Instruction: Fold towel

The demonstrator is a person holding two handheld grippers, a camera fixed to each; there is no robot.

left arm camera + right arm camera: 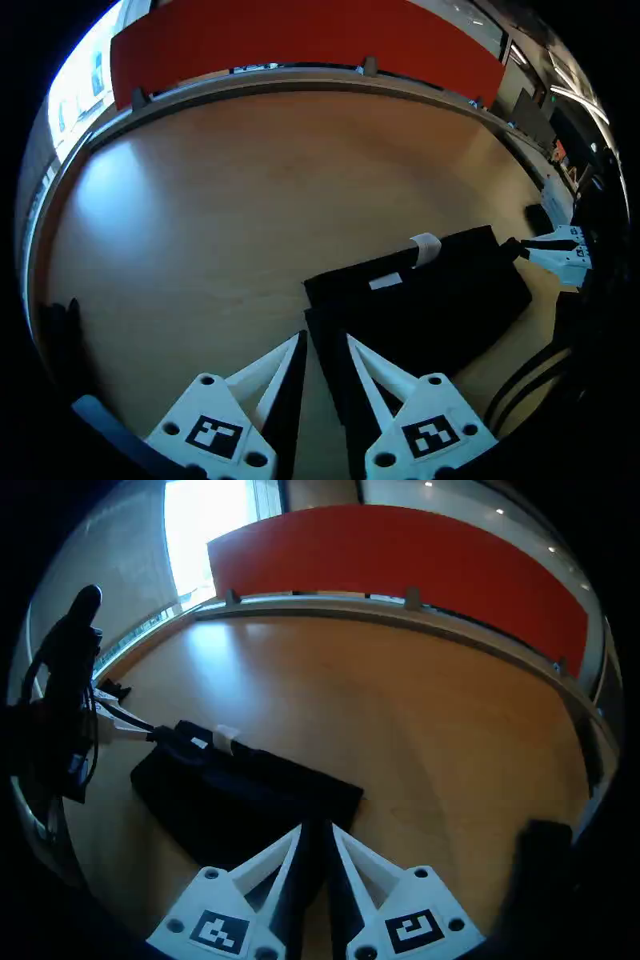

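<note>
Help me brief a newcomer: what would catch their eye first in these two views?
A black towel lies folded on the pale wooden table, a white tag on it. The left gripper and right gripper have their jaws on its opposite ends. A red panel stands along the table's far edge.

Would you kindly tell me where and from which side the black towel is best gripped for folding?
Grip the black towel at its two short ends, coming in low along the table from each end. It lies flat and long, so only its edges offer a pinch; the left gripper and right gripper sit there.
</note>
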